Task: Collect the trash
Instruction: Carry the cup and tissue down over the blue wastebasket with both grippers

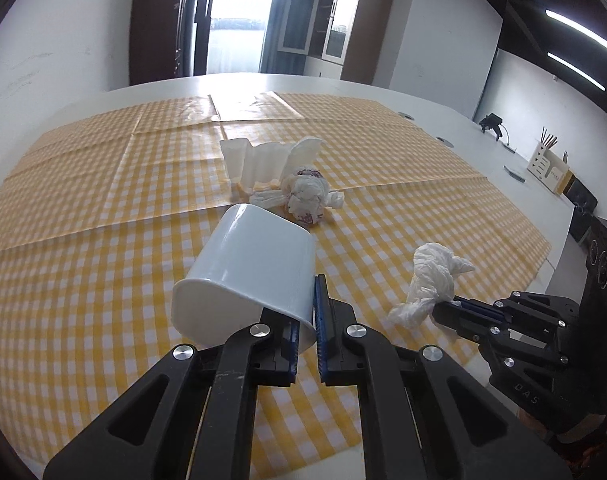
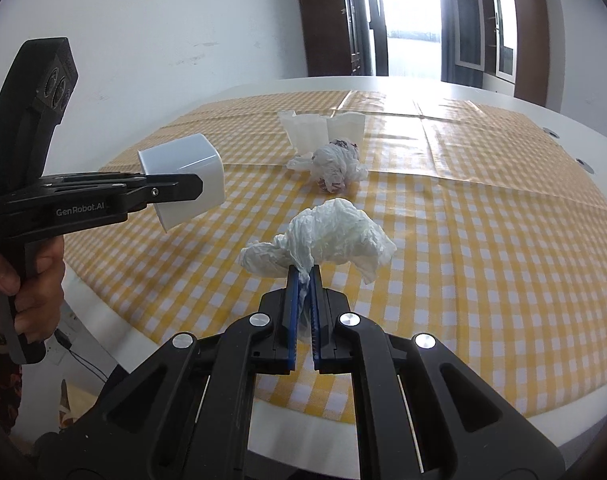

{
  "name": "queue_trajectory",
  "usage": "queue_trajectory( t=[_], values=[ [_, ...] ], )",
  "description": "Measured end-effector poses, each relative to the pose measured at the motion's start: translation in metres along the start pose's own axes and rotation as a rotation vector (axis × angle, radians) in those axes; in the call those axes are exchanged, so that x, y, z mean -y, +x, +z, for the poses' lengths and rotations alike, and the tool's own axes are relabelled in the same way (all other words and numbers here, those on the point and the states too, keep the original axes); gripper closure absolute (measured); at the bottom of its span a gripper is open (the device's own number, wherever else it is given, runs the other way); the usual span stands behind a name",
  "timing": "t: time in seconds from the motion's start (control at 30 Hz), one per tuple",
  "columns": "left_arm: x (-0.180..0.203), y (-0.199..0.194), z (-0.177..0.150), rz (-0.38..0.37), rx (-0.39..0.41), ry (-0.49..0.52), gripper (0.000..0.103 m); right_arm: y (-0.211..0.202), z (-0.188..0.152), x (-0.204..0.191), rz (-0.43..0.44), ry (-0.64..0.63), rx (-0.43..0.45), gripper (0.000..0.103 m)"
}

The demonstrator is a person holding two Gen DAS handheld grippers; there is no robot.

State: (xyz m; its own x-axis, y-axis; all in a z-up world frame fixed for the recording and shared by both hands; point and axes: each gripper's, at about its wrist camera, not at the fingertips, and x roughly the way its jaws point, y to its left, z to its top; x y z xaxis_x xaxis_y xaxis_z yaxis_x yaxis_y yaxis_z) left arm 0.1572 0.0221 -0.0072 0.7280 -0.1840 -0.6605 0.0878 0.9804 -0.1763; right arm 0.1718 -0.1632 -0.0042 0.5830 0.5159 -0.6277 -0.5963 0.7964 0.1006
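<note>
While the left hand-held gripper (image 1: 305,322) clamps the white bin's (image 1: 255,268) rim, the right hand-held gripper (image 2: 303,280) pinches crumpled tissue (image 2: 327,236).

The counter (image 1: 383,96) is seen to be white, and it is covered by a cloth (image 1: 103,208) checked in yellow and white. A white bin (image 1: 247,272) with a glossy, faintly bluish sheen is shown. The crumpled tissue (image 2: 327,236) is plain white; a second crumpled wad (image 1: 307,196) is white with dark reddish-purple flecks. The folded paper piece (image 1: 259,160) behind it is white. Both the left claw (image 1: 305,340) and the right claw (image 2: 303,316) are black, with blue pads and silver bolts; white lettering is carried on the left one's side. The walls are white, the door frame and cabinets dark brown.
</note>
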Motion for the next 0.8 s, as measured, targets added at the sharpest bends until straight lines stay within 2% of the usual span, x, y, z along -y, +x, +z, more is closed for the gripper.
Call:
queue_trajectory(
  t=[0.47, 0.7, 0.8],
  values=[
    [0.052, -0.087, -0.055, -0.046, 0.132, -0.018, 0.097, -0.079, -0.021, -0.032, 0.022, -0.046, 0.109, 0.098],
    [0.062, -0.128, -0.083, -0.043, 0.175, -0.043, 0.097, -0.118, -0.038, -0.051, 0.040, -0.082, 0.159, 0.098],
    [0.069, -0.142, -0.102, -0.015, 0.192, -0.032, 0.097, -0.134, -0.049, -0.062, 0.045, -0.115, 0.176, 0.098]
  ],
)
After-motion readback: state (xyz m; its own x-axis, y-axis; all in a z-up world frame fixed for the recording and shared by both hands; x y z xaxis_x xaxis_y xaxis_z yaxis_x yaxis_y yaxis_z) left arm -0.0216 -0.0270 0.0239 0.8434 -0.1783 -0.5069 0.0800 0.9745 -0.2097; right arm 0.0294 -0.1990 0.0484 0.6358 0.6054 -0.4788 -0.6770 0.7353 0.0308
